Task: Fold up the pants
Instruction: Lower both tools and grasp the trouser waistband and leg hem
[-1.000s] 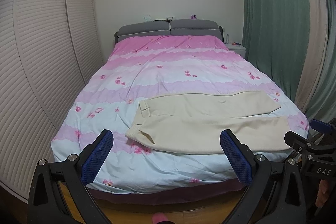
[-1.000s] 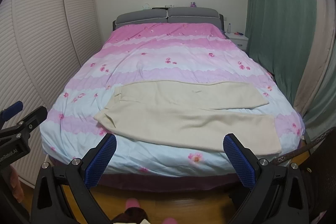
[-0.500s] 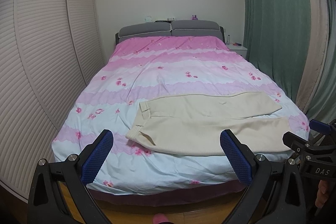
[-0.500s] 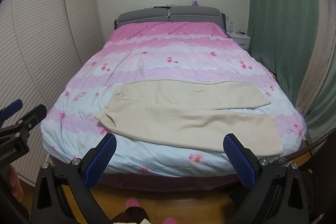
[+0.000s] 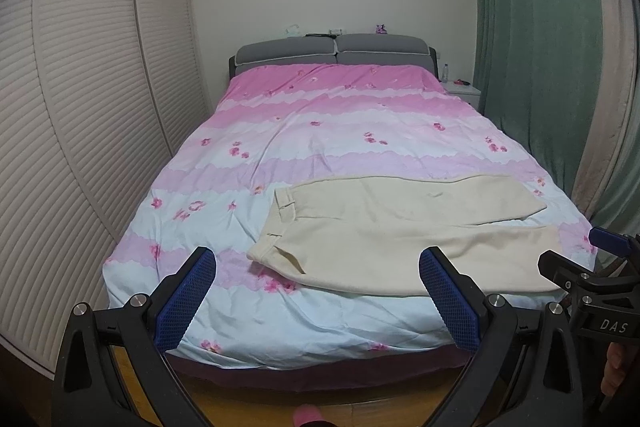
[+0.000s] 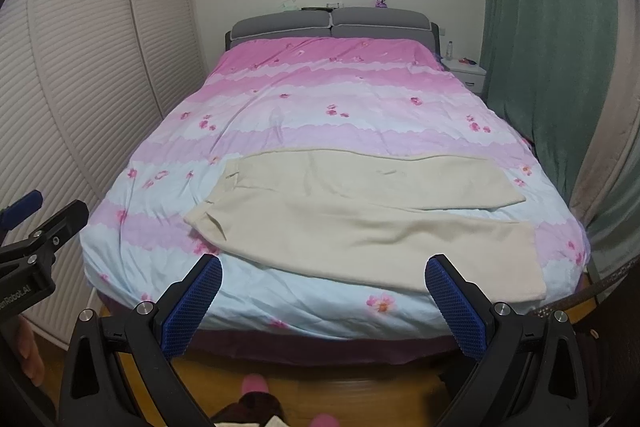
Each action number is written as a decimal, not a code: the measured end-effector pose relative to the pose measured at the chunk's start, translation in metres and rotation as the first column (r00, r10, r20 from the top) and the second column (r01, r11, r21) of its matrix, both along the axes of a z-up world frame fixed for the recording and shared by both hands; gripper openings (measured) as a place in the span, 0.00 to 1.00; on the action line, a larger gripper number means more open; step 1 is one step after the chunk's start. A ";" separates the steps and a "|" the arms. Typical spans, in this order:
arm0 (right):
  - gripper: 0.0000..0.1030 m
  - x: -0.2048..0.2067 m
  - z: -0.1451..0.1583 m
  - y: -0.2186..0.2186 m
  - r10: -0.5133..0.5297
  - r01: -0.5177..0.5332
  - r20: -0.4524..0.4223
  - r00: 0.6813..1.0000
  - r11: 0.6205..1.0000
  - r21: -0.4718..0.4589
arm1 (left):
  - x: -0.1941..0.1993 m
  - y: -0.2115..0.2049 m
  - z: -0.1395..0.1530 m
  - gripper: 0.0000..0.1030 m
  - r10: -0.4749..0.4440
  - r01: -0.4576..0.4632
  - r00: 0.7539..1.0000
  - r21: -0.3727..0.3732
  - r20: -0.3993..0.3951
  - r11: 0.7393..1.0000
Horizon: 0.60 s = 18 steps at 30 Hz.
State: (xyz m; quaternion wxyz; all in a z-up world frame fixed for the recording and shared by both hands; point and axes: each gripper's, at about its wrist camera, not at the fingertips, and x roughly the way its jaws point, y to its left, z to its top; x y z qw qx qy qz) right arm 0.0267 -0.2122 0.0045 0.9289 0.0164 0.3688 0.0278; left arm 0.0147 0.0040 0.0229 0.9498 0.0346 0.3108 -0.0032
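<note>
Apparently both tools (image 5: 318,269) (image 6: 323,277) level, agape.

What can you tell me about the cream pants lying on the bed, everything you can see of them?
The pants are cream, of a soft, slightly fuzzy-looking cloth. They lie flat and unfolded across the foot end of the bed, on its pink and pale blue flowered cover, waistband to the left, both legs stretched right. The legs part slightly toward the hems; the nearer leg reaches close to the bed's right edge. A few shallow wrinkles show. Only the cover touches them; both grippers are held short of the bed.
</note>
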 end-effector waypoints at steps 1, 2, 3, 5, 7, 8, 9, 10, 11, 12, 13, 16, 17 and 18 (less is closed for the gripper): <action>0.99 0.002 -0.001 0.001 0.003 -0.003 -0.003 1.000 1.000 -0.001 | 0.002 0.002 -0.001 1.00 0.004 -0.004 1.000 0.000 -0.003 1.000; 0.99 0.005 -0.002 0.002 0.006 -0.006 -0.007 1.000 1.000 -0.001 | 0.005 0.004 -0.003 1.00 0.009 -0.009 1.000 0.002 -0.006 1.000; 0.99 0.008 -0.003 0.004 0.010 -0.010 -0.010 1.000 1.000 -0.001 | 0.008 0.007 -0.006 1.00 0.017 -0.017 1.000 0.003 -0.012 1.000; 0.99 0.013 -0.008 0.007 0.015 -0.015 -0.020 1.000 1.000 -0.005 | 0.013 0.013 -0.014 1.00 0.030 -0.030 0.999 0.005 -0.029 1.000; 0.99 0.021 -0.016 0.012 0.018 -0.018 -0.038 0.999 1.000 -0.005 | 0.022 0.024 -0.026 1.00 0.046 -0.046 0.997 0.009 -0.055 0.999; 0.99 0.025 -0.019 0.014 0.018 -0.019 -0.050 0.999 1.000 -0.004 | 0.026 0.028 -0.031 1.00 0.053 -0.053 0.996 0.009 -0.067 0.999; 0.99 0.029 -0.025 0.016 0.020 -0.020 -0.063 0.998 1.000 0.000 | 0.031 0.032 -0.036 1.00 0.059 -0.058 0.995 0.009 -0.078 0.998; 0.99 0.036 -0.032 0.020 0.020 -0.020 -0.082 0.996 1.000 0.006 | 0.040 0.039 -0.045 1.00 0.066 -0.065 0.993 0.011 -0.096 0.998; 0.99 0.041 -0.038 0.023 0.022 -0.021 -0.090 0.996 1.000 0.015 | 0.046 0.043 -0.051 1.00 0.068 -0.067 0.992 0.012 -0.106 0.998; 0.99 0.047 -0.046 0.026 0.025 -0.023 -0.095 0.995 0.999 0.031 | 0.055 0.050 -0.061 1.00 0.070 -0.069 0.991 0.014 -0.118 0.998; 0.99 0.052 -0.055 0.028 0.021 -0.017 -0.107 0.994 0.999 0.038 | 0.066 0.056 -0.071 1.00 0.075 -0.073 0.988 0.018 -0.135 0.997; 0.99 0.077 -0.087 0.039 -0.006 0.017 -0.164 0.986 0.998 0.064 | 0.101 0.073 -0.102 1.00 0.057 -0.054 0.981 0.023 -0.183 0.998; 0.99 0.084 -0.095 0.041 -0.018 0.030 -0.181 0.983 0.997 0.068 | 0.113 0.076 -0.111 1.00 0.044 -0.040 0.978 0.024 -0.202 0.999; 0.99 0.094 -0.107 0.044 -0.031 0.047 -0.198 0.980 0.996 0.076 | 0.128 0.082 -0.122 1.00 0.028 -0.024 0.973 0.021 -0.228 0.999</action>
